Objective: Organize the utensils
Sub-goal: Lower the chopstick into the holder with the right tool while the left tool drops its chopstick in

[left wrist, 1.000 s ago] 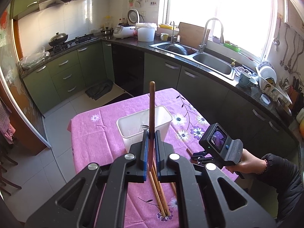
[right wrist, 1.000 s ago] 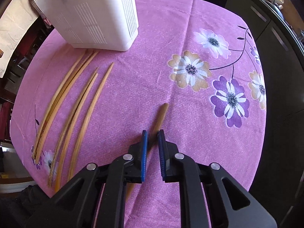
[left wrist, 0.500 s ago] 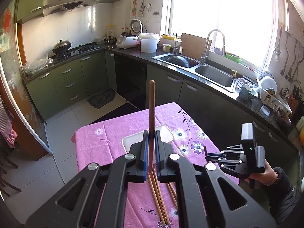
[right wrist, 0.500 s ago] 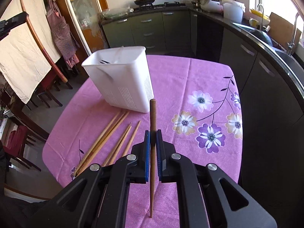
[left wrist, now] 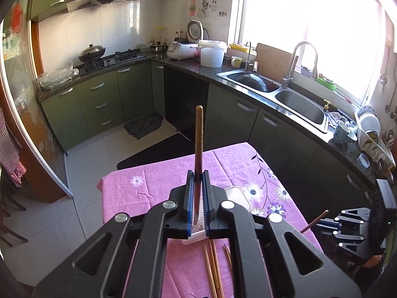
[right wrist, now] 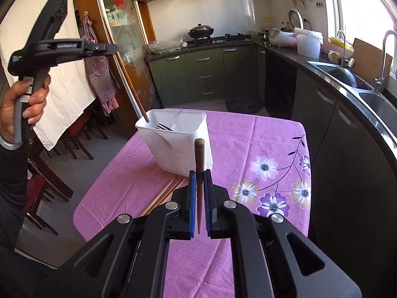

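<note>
My left gripper [left wrist: 197, 175] is shut on a dark brown chopstick [left wrist: 199, 139], held high over the table. In the right wrist view the left gripper [right wrist: 109, 48] holds that chopstick [right wrist: 139, 99] slanting down, its tip at the rim of the white utensil holder [right wrist: 181, 144]. My right gripper [right wrist: 199, 173] is shut on a second dark chopstick [right wrist: 199, 159], upright above the pink floral tablecloth [right wrist: 248, 139], just in front of the holder. A fork lies inside the holder. Several light wooden chopsticks [right wrist: 163, 192] lie on the cloth beside the holder.
Green kitchen cabinets and a dark countertop [left wrist: 285, 104] with a steel sink [left wrist: 297, 101] run behind and to the right of the table. Dark wooden chairs [right wrist: 74, 139] and a white cloth stand to the left. The holder [left wrist: 238, 193] is partly hidden behind my left fingers.
The right gripper has lifted its dark chopstick off the cloth and raised it upright near the holder. The left gripper has risen higher and its chopstick tip now meets the holder's rim.
</note>
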A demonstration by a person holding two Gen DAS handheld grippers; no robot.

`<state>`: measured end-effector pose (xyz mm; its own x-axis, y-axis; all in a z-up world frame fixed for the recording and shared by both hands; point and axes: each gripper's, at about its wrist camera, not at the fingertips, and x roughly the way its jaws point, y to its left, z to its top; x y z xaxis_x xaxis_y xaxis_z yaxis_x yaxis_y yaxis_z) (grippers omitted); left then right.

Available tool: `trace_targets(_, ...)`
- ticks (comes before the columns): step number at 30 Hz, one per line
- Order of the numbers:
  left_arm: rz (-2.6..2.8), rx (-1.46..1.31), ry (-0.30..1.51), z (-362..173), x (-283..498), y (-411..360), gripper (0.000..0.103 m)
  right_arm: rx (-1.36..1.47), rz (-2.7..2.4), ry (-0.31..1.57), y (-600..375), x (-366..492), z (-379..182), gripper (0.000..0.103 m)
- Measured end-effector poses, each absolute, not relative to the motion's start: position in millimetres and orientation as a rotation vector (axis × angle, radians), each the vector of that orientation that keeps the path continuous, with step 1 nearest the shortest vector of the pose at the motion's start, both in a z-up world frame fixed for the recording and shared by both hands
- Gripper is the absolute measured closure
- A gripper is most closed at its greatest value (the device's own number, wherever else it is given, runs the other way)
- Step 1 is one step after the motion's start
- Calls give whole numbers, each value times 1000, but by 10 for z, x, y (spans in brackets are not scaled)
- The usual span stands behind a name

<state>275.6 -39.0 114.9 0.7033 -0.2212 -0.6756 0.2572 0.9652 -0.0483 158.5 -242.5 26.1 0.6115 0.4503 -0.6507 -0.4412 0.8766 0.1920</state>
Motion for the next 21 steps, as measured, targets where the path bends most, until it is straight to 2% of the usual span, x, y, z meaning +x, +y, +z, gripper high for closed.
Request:
trace_targets(14, -269, 80, 938, 217, 3105, -404, 96, 4, 543, 601, -2316, 1764, 1262, 96)
trace_targets(21, -261, 71, 907, 270, 2967, -277, 94, 44, 556, 514, -2168, 2069, 1794, 96)
